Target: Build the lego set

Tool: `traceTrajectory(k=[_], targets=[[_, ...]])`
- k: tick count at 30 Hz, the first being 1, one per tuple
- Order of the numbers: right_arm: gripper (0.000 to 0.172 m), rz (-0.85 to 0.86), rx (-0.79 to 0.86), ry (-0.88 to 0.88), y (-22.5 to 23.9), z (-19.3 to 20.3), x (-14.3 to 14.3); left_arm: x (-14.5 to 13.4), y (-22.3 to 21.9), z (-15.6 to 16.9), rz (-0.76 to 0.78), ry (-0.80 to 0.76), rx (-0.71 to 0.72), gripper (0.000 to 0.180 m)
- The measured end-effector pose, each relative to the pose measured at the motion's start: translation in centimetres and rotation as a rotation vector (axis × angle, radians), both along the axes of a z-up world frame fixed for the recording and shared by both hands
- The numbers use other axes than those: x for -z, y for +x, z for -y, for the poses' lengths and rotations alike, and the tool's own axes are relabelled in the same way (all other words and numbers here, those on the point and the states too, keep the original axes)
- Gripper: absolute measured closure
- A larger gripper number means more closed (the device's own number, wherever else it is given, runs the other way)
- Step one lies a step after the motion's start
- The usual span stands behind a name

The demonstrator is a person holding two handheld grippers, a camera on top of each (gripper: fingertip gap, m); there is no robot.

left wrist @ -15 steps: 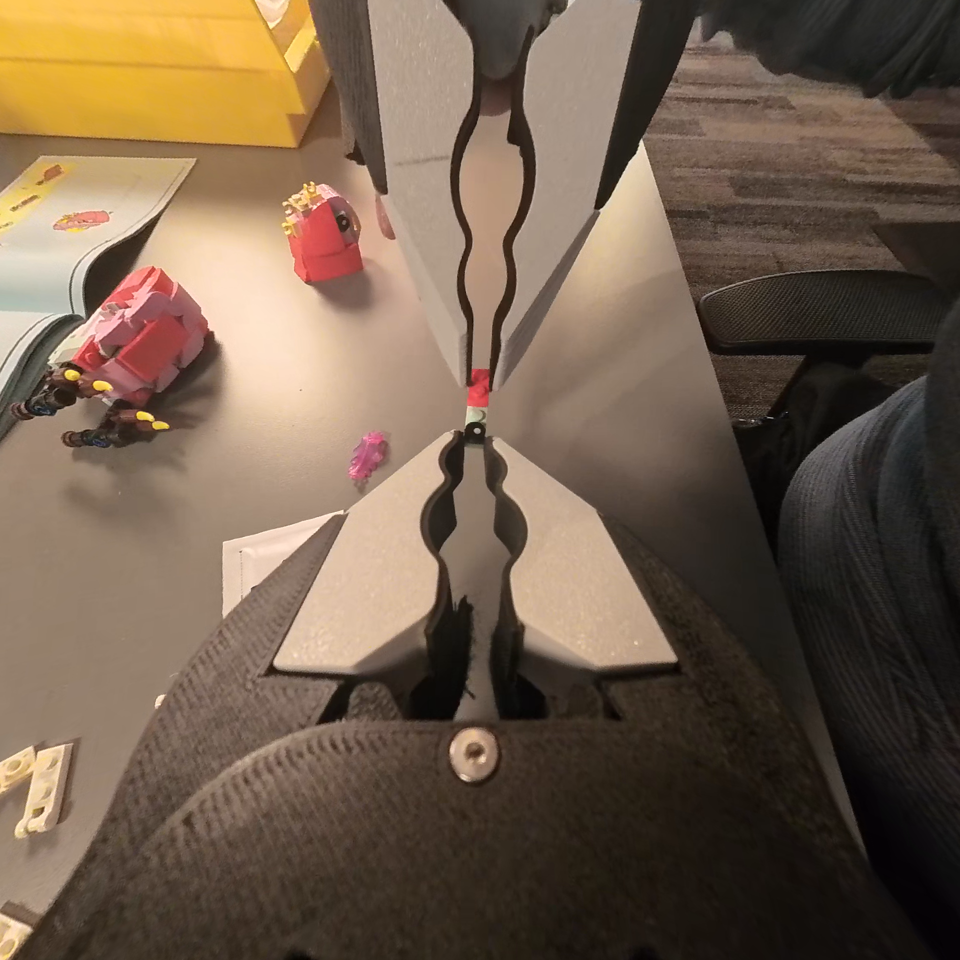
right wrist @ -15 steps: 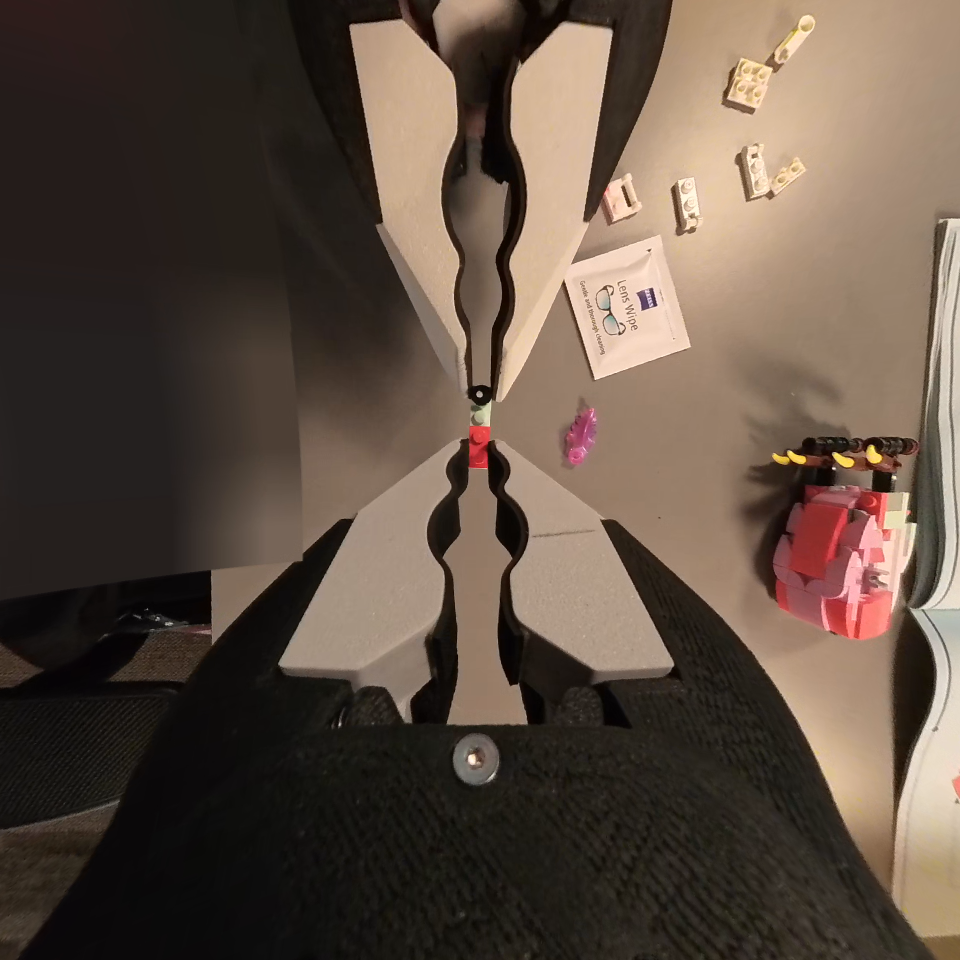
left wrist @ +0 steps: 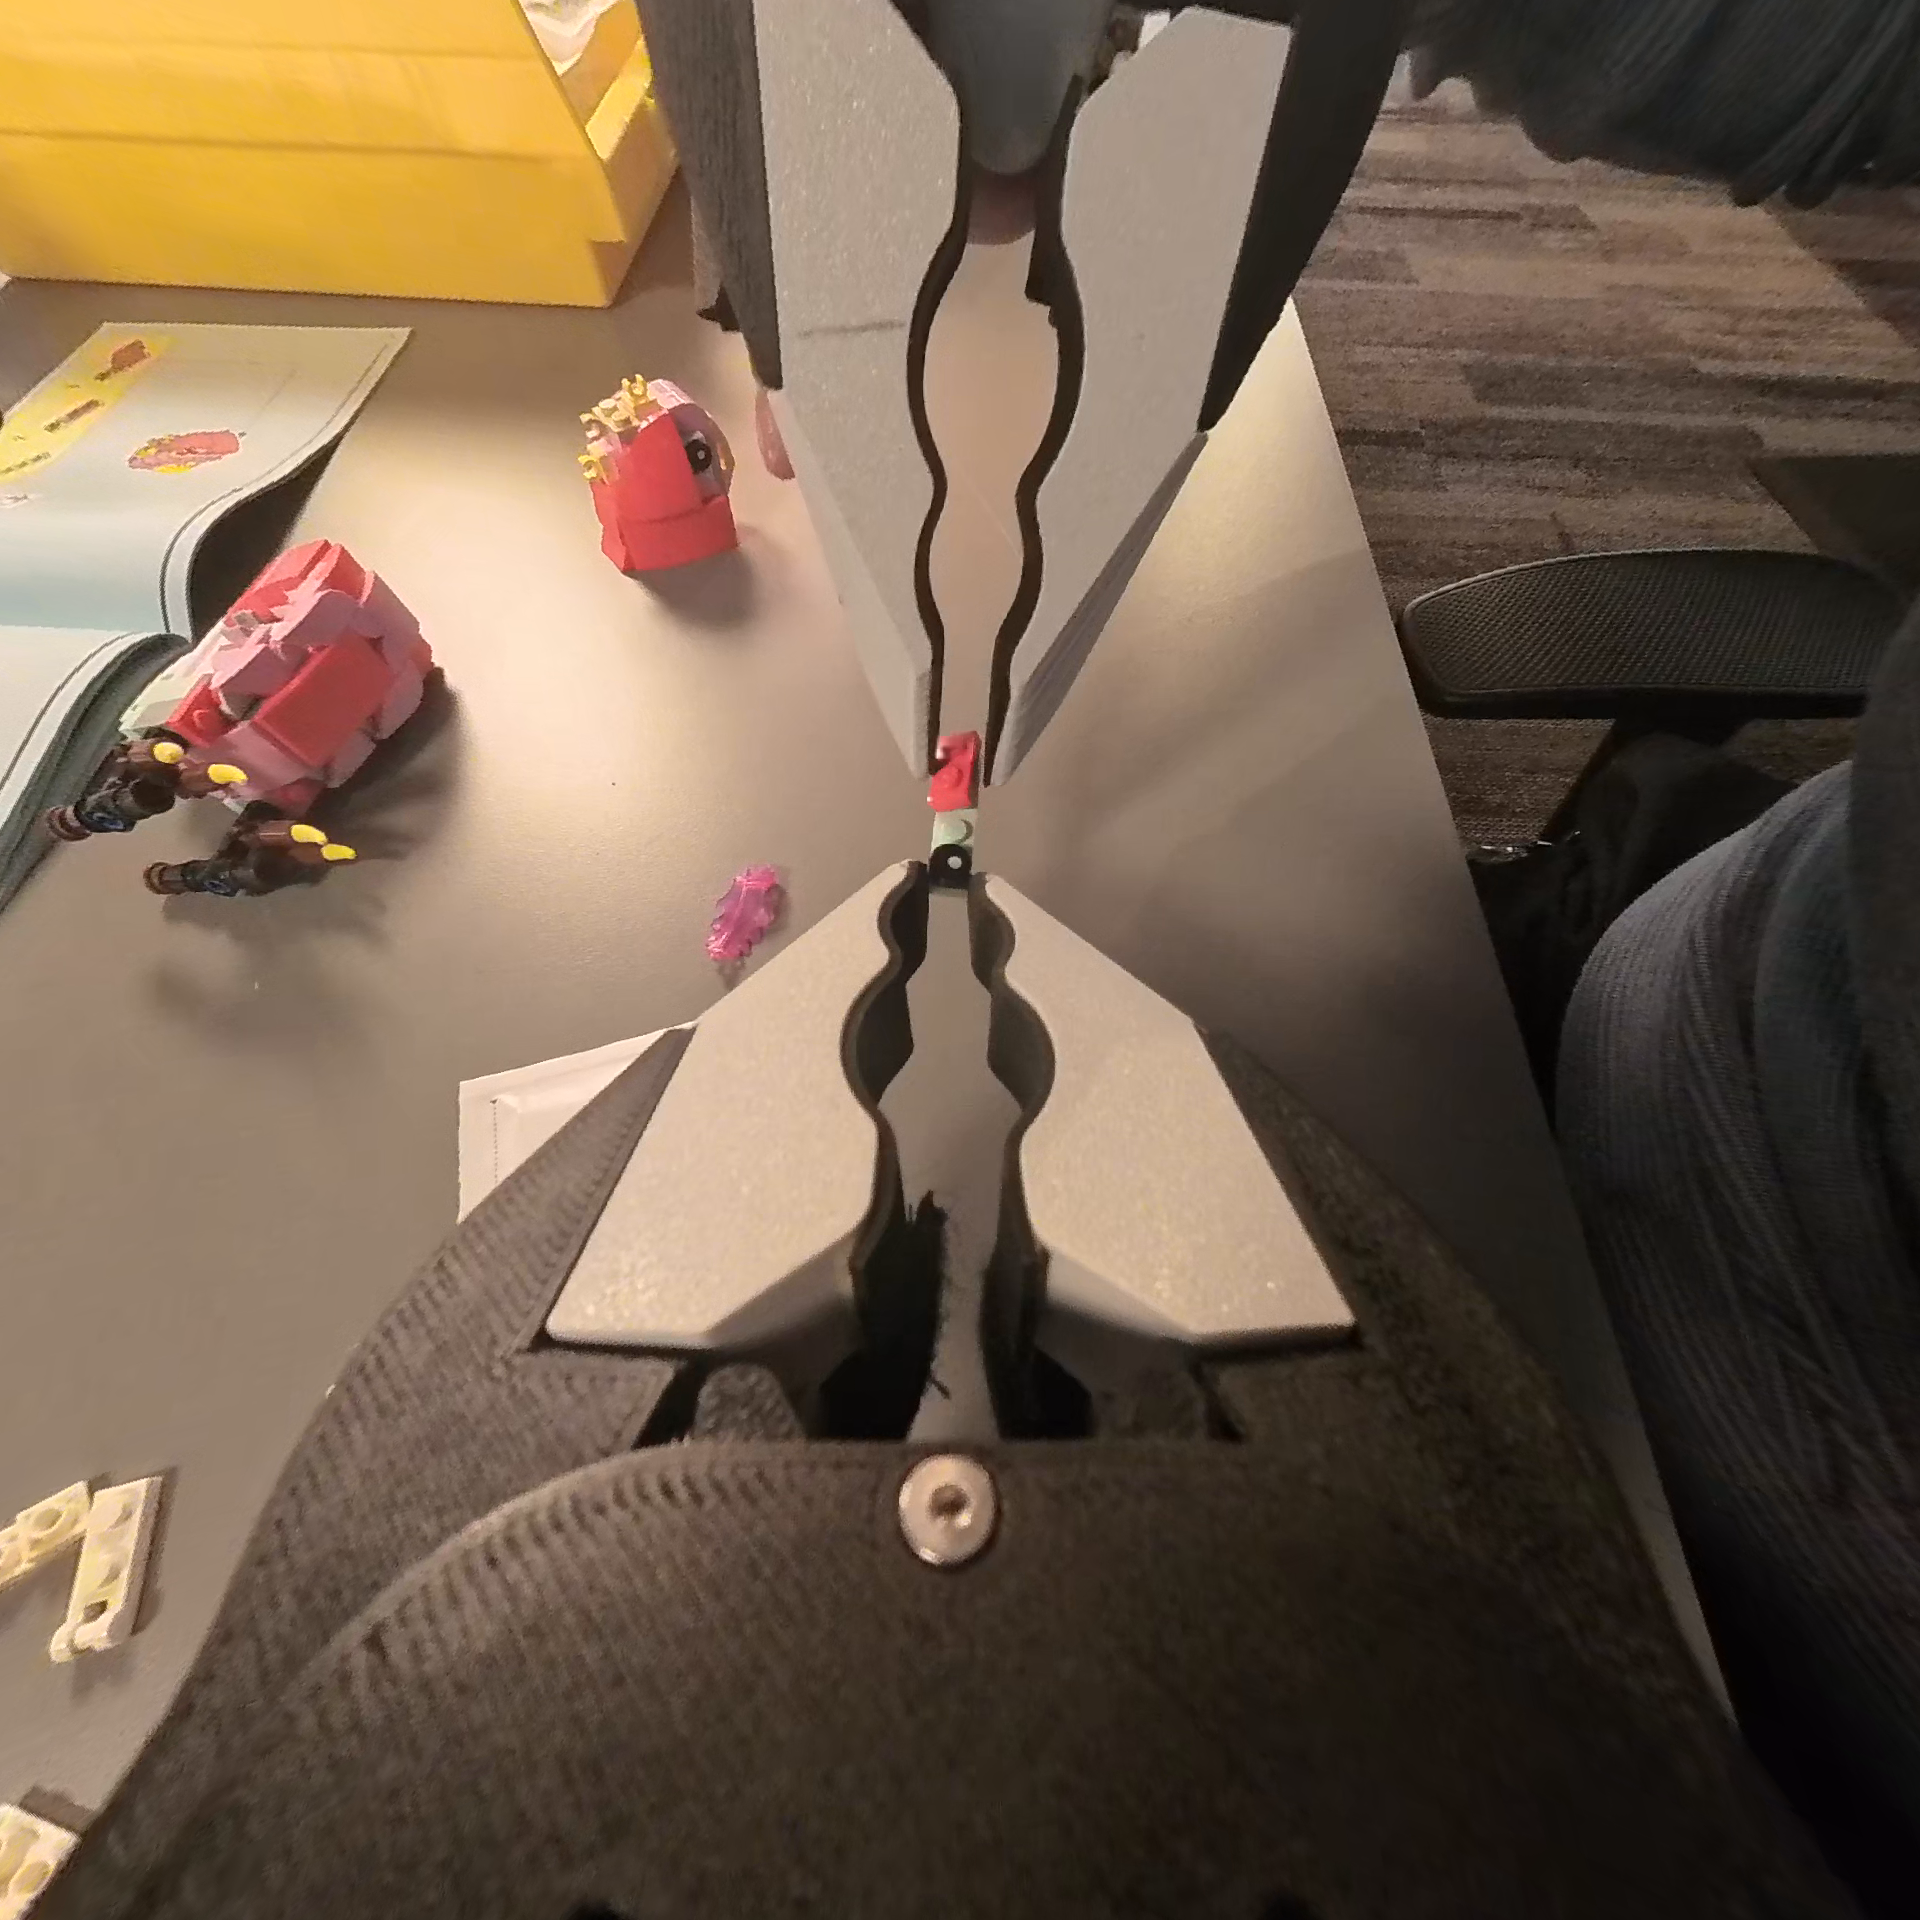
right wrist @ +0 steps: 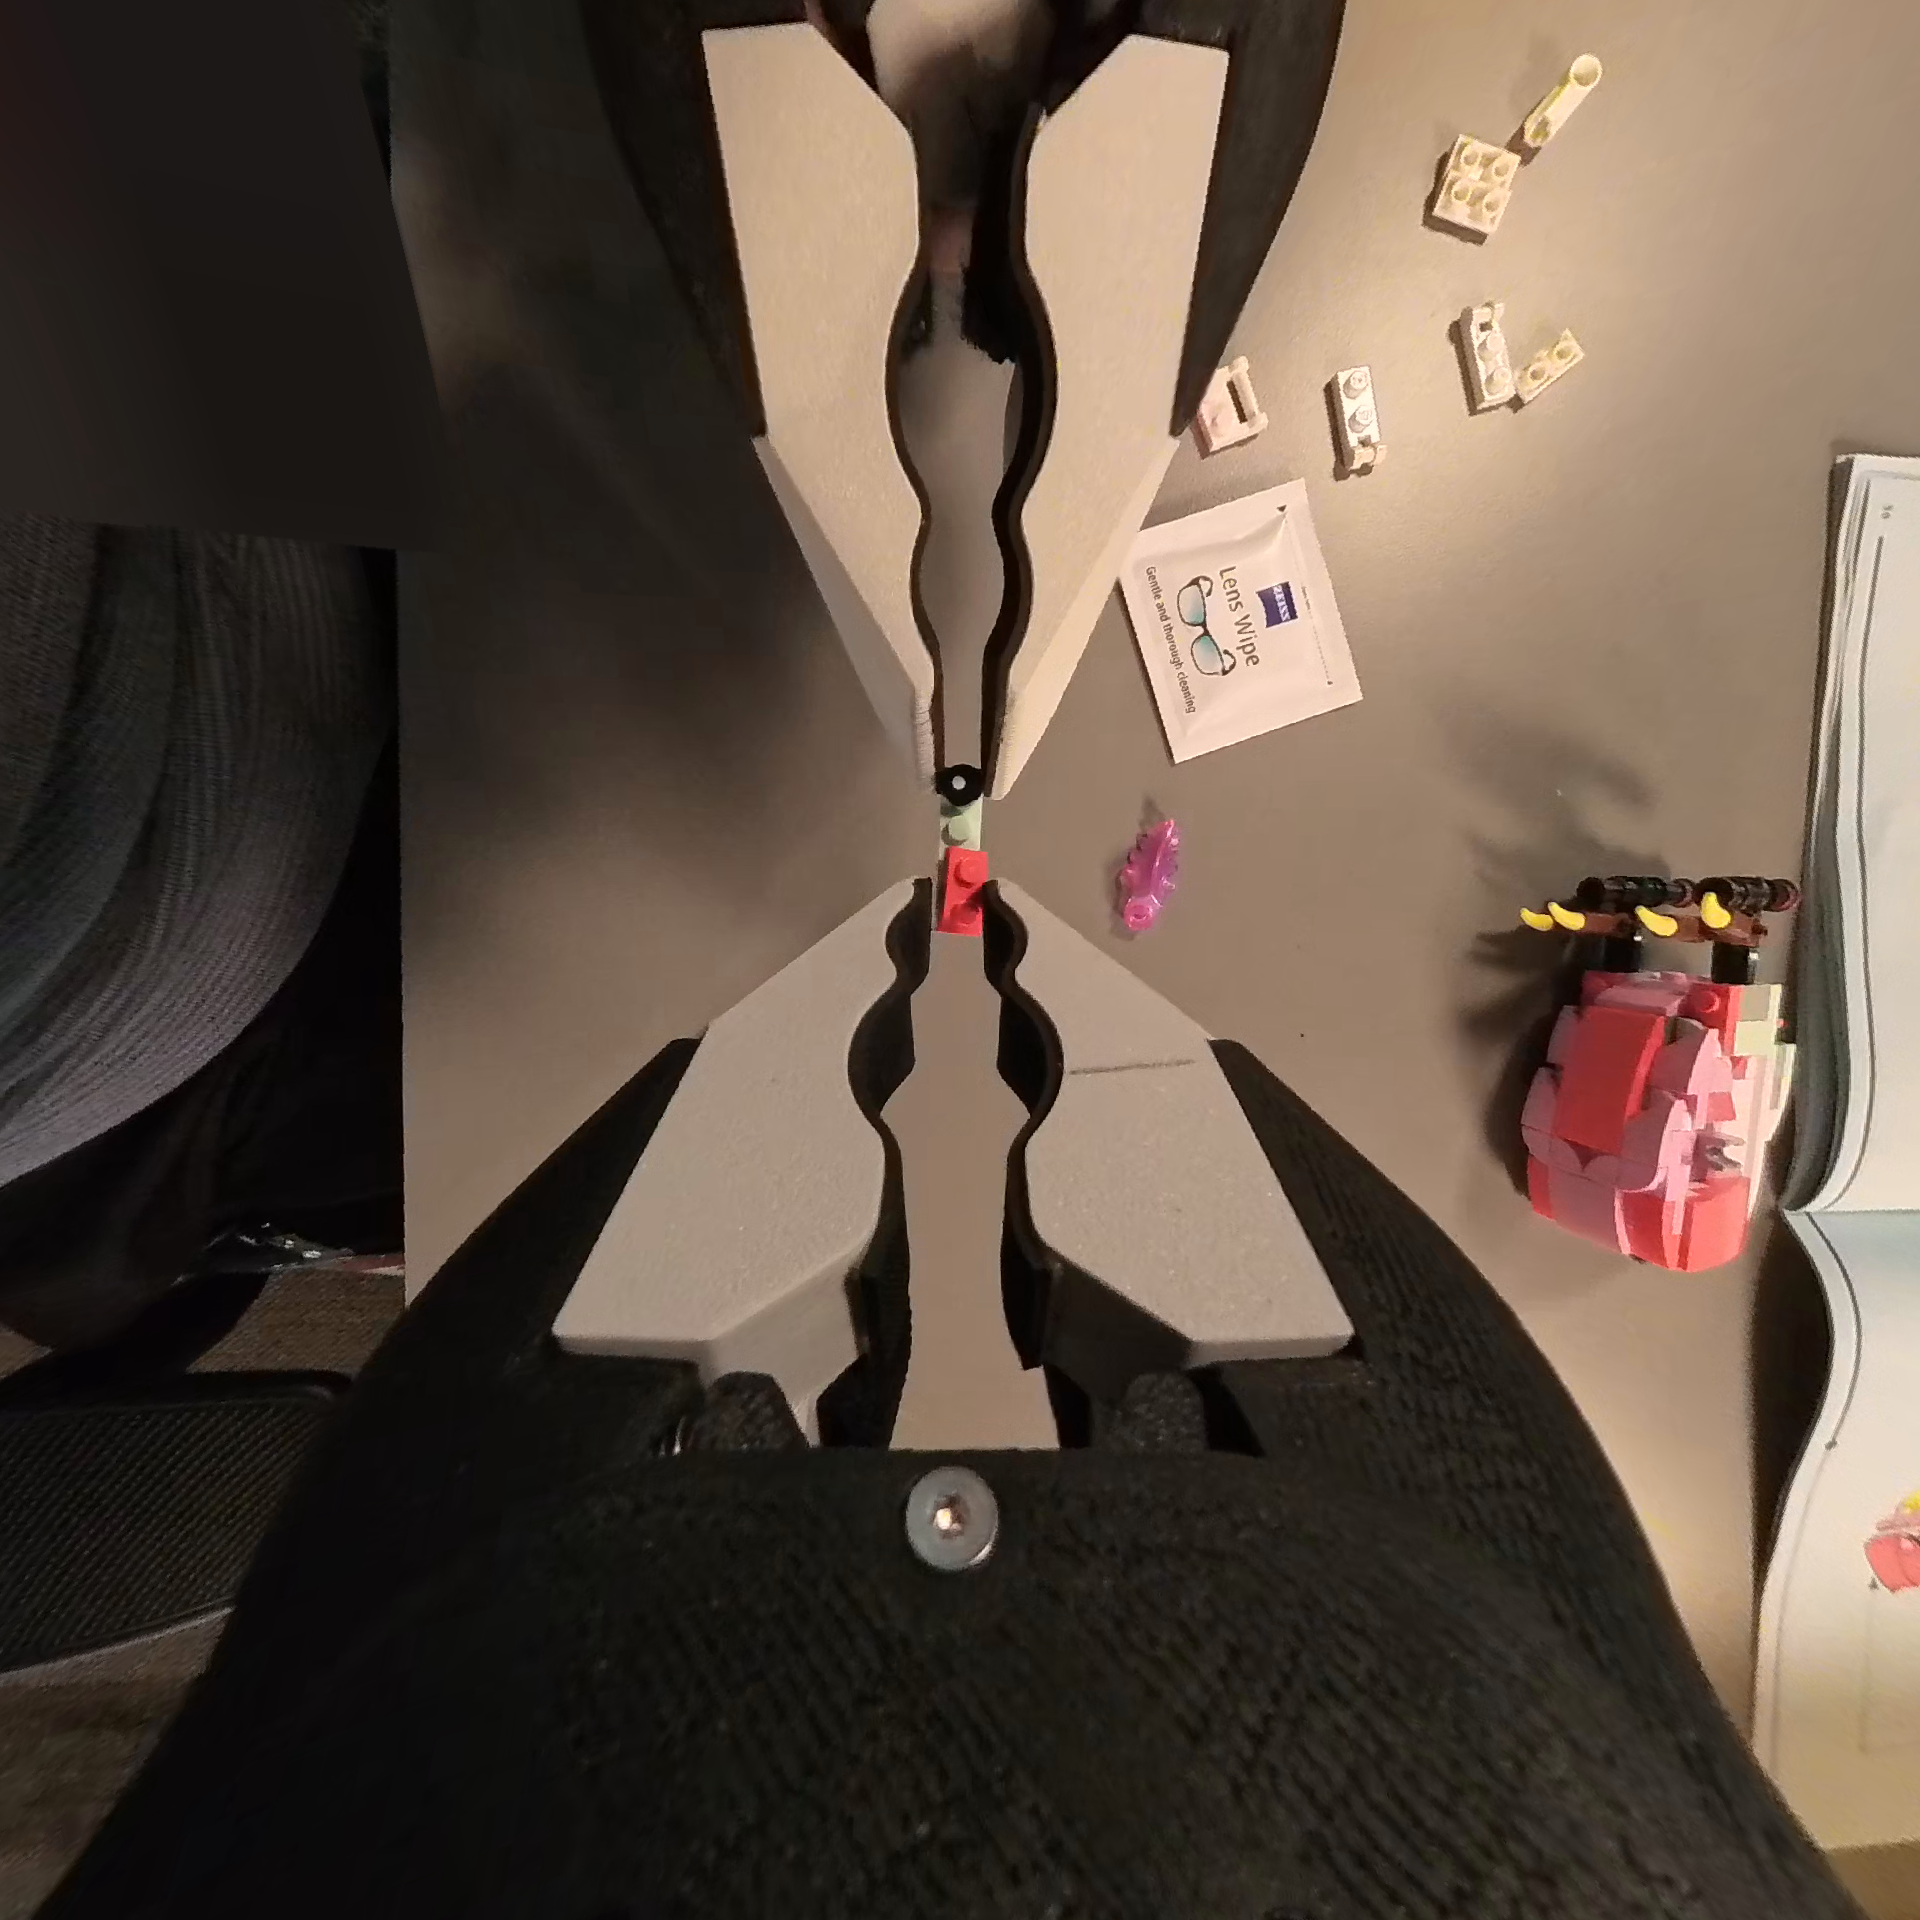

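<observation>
Left wrist view shows the two grippers tip to tip above the grey table (left wrist: pixel 1195 727): the left gripper (left wrist: pixel 948 883) pinches the black end of a small brick strip (left wrist: pixel 953 821), and the right gripper (right wrist: pixel 958 902) clamps its red end. The strip's long axis runs straight from one gripper to the other, pale green middle bare. A pink translucent leaf piece (left wrist: pixel 743 911) lies just beside; the red-and-pink brick model (left wrist: pixel 301 707) and white sachet (right wrist: pixel 1242 618) lie apart.
</observation>
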State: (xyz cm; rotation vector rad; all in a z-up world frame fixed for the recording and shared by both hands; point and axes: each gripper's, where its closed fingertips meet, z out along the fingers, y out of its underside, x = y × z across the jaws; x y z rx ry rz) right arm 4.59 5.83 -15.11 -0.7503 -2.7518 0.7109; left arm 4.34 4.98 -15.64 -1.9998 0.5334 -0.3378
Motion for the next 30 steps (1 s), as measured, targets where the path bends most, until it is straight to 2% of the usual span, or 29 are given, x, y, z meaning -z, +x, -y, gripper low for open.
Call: traceTrajectory(k=[7, 11, 13, 16, 19, 22, 24, 26, 30], targets=[[0.158, -0.050, 0.000, 0.013, -0.4, 0.0, -0.4, -0.2, -0.3, -0.1, 0.006, 0.007, -0.014, 0.174], [0.141, -0.122, 0.022, 0.022, -1.1, -0.2, -0.9, -0.2, -0.4, -0.1, 0.006, 0.006, -0.021, 0.174], [0.133, -0.218, 0.035, 0.041, -1.6, -0.2, -1.5, -0.2, -0.6, -0.1, 0.010, 0.003, -0.030, 0.174], [0.114, -0.452, 0.015, 0.134, -2.3, 0.2, -1.9, -0.3, -0.9, -0.2, 0.016, 0.005, -0.042, 0.174], [0.110, -0.662, -0.008, 0.160, -2.3, 1.6, -1.6, -0.4, -1.1, -0.2, 0.014, 0.010, -0.050, 0.174], [0.113, -0.838, -0.002, 0.346, -2.6, 1.0, -1.2, -0.6, -1.3, -0.2, 0.011, 0.014, -0.058, 0.174], [0.124, -0.927, -0.004, 0.475, -2.8, 0.6, -1.3, -0.6, -1.4, -0.2, 0.014, 0.015, -0.060, 0.174], [0.132, -0.971, -0.017, 0.573, -2.9, 0.3, -1.0, -0.6, -1.3, -0.2, 0.018, 0.012, -0.059, 0.174], [0.142, -0.993, 0.002, 0.631, -2.9, -0.6, -0.7, -0.6, -1.3, -0.1, 0.023, 0.009, -0.059, 0.174]])
